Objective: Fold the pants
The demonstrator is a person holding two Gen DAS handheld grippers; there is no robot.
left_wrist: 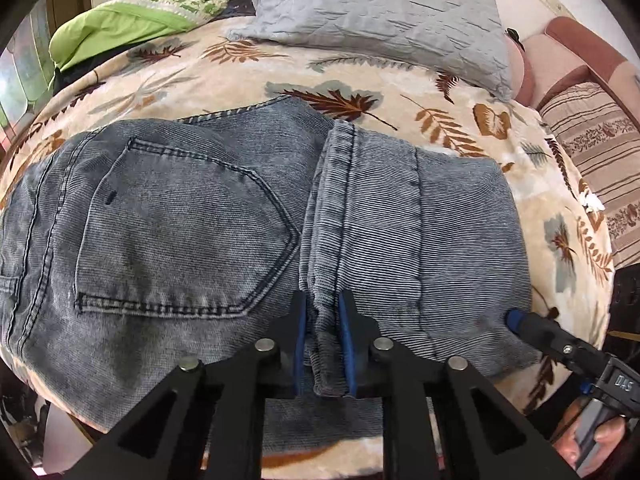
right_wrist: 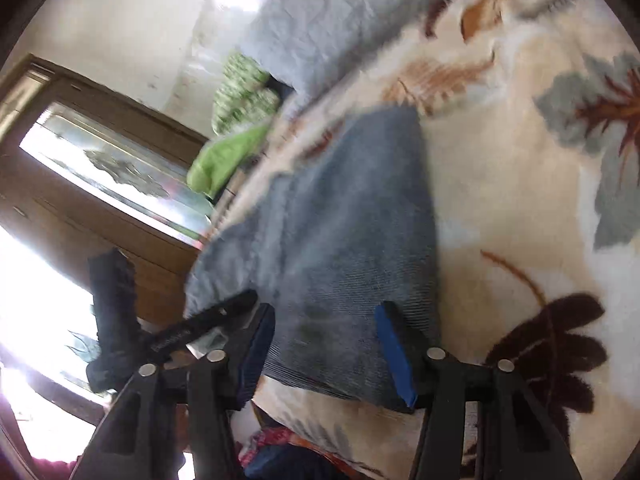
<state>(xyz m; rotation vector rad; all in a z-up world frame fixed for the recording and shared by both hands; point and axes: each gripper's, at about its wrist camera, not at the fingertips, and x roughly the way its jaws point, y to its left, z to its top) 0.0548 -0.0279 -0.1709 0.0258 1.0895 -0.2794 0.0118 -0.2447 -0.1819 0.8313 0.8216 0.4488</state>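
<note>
Lower centre of the left view: left gripper (left_wrist: 323,334) nearly closed on the hem of the leg folded over the jeans (left_wrist: 180,216), likely pinning it flat on the blanket (left_wrist: 240,76). At lower right, right gripper (left_wrist: 512,316) touching the fold's edge, "DAS" legible on its body; in its own blurred view, right gripper (right_wrist: 326,354) wide open, straddling the denim corner, gripping nothing, probably lining up for the next fold. Jeans mid-bed, pocket up, below the pillow (left_wrist: 380,12).
</note>
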